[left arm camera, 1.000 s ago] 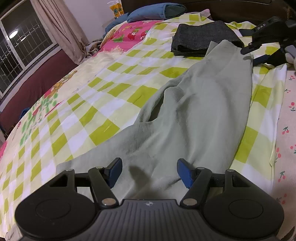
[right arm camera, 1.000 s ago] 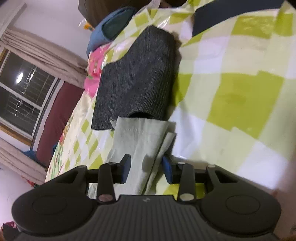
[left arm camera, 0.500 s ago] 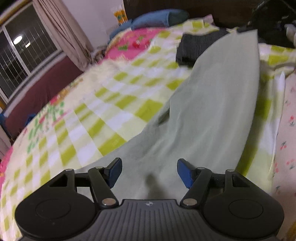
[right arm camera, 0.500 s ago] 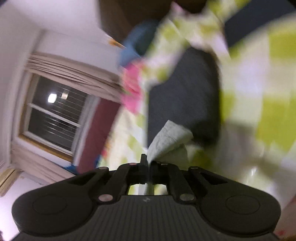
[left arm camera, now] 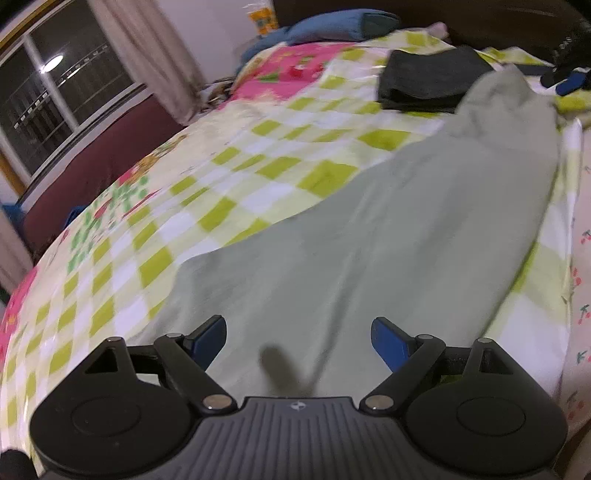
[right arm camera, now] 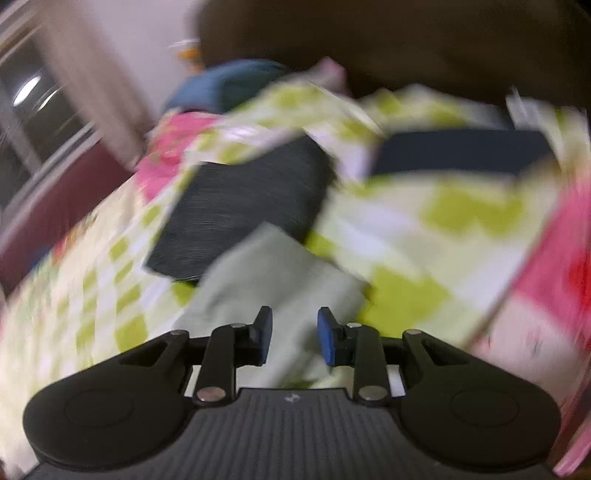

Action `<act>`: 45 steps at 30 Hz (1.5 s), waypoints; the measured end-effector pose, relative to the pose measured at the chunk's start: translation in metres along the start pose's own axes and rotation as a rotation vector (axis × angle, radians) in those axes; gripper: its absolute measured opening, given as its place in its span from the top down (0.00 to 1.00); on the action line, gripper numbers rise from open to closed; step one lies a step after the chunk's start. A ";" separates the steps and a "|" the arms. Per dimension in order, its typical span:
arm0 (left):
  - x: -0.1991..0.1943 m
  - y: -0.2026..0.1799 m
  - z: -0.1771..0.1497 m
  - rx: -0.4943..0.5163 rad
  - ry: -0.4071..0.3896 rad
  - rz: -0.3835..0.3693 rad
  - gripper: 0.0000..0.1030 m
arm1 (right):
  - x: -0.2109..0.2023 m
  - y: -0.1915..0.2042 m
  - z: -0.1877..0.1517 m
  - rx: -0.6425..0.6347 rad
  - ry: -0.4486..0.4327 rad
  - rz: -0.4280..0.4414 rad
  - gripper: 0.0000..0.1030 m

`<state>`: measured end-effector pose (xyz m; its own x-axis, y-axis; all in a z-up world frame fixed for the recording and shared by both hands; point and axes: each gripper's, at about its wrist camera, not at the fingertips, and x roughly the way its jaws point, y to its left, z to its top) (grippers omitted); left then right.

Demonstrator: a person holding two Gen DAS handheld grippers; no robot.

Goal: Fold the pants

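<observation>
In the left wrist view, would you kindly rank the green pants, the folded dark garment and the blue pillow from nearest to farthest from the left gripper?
From the left gripper:
1. Green pants, spread directly under and ahead of the open jaws.
2. Folded dark garment, farther up the bed, right of centre, by the pants' far end.
3. Blue pillow, at the bed's head, farthest.

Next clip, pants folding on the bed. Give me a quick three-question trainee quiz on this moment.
1. True or false: the left gripper is clamped on the green pants.
2. What lies just beyond the pants' far end?
A. a folded dark garment
B. a white towel
C. a red bucket
3. What is between the right gripper's fingers?

Key
1. False: its jaws stand wide over the cloth, having just been opening.
2. A, the dark garment.
3. The pants' end, with the pads apart after just opening.
</observation>
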<state>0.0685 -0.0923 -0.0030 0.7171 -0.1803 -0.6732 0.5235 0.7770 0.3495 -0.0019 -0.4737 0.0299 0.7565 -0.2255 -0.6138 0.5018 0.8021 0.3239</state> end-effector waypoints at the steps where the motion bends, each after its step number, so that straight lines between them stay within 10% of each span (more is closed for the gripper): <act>1: -0.001 0.005 -0.001 -0.019 -0.002 0.007 0.04 | -0.007 0.021 -0.003 -0.089 -0.019 0.033 0.72; 6: -0.002 0.025 -0.007 -0.070 -0.018 0.053 0.04 | 0.021 0.123 -0.030 -0.329 0.158 0.364 0.61; 10: 0.002 0.046 -0.011 -0.102 -0.018 0.086 0.04 | 0.066 0.189 -0.054 -0.505 0.264 0.451 0.61; 16: 0.024 0.053 -0.009 -0.137 -0.010 0.066 0.04 | 0.117 0.202 -0.073 -0.658 0.322 0.347 0.63; 25: 0.036 0.046 0.006 -0.095 -0.039 0.024 0.04 | 0.117 0.216 -0.072 -0.862 0.404 0.447 0.59; 31: 0.042 0.041 0.006 -0.086 -0.022 0.012 0.04 | 0.125 0.228 -0.068 -0.890 0.443 0.438 0.96; 45: 0.043 0.043 0.013 -0.096 -0.038 0.009 0.04 | 0.124 0.243 -0.046 -0.861 0.408 0.432 0.98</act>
<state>0.1282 -0.0746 -0.0083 0.7398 -0.1943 -0.6442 0.4716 0.8326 0.2904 0.1939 -0.2814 -0.0008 0.5211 0.2494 -0.8162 -0.3673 0.9288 0.0493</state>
